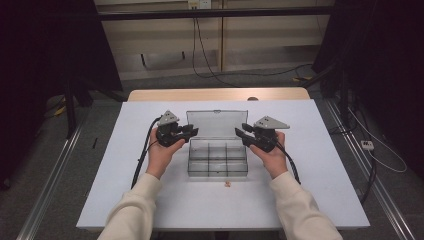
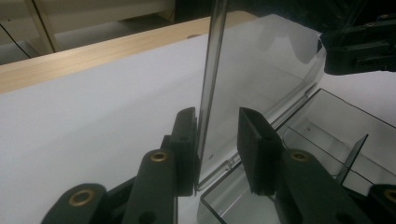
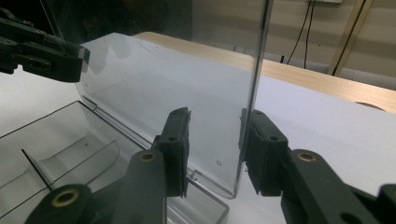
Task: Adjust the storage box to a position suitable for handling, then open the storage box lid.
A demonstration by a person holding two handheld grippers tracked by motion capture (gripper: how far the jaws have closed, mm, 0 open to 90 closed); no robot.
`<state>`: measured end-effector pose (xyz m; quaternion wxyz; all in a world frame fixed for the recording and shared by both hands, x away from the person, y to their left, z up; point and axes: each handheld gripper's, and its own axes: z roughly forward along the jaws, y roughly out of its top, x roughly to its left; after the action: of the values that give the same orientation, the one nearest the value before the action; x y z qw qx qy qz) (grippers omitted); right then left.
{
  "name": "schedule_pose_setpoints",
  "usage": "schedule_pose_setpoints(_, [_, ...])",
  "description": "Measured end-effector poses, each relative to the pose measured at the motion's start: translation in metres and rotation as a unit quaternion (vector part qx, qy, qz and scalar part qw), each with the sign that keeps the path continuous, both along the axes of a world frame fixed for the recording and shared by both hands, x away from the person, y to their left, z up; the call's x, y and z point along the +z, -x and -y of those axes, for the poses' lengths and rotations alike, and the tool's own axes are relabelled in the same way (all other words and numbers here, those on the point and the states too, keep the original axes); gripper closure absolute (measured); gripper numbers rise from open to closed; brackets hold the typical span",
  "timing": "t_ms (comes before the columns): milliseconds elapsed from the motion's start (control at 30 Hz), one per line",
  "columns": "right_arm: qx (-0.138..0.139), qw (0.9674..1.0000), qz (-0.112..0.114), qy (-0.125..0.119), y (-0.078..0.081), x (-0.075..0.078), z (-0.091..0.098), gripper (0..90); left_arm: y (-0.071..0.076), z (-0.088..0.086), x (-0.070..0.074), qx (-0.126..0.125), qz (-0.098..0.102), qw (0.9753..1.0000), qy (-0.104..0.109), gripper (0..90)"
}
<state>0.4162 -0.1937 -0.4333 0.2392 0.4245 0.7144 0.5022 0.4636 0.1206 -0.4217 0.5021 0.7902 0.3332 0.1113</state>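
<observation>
Jaws of both grippers stand parted astride the clear box's upright lid (image 1: 217, 123): the left gripper (image 1: 191, 131) straddles its left edge, one pad apparently touching, the right gripper (image 1: 241, 133) its right edge, neither clamped. Taking both ends likely keeps the lid from twisting. The box (image 1: 218, 167) sits mid-desk (image 1: 125, 165); a small brownish bit (image 1: 227, 184) lies just in front.

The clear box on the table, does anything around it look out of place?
A small tan scrap lies loose on the white table, just in front of the open clear box, outside its compartments. What it is cannot be told.
</observation>
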Motion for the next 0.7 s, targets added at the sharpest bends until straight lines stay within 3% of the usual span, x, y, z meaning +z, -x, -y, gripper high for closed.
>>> schedule_pose_setpoints(700, [-0.007,0.9999,-0.007,-0.008,-0.0051,-0.0021,0.0003,63.4,-0.0061,0.0004,-0.0022,0.007,-0.01,0.9999,0.008,69.5])
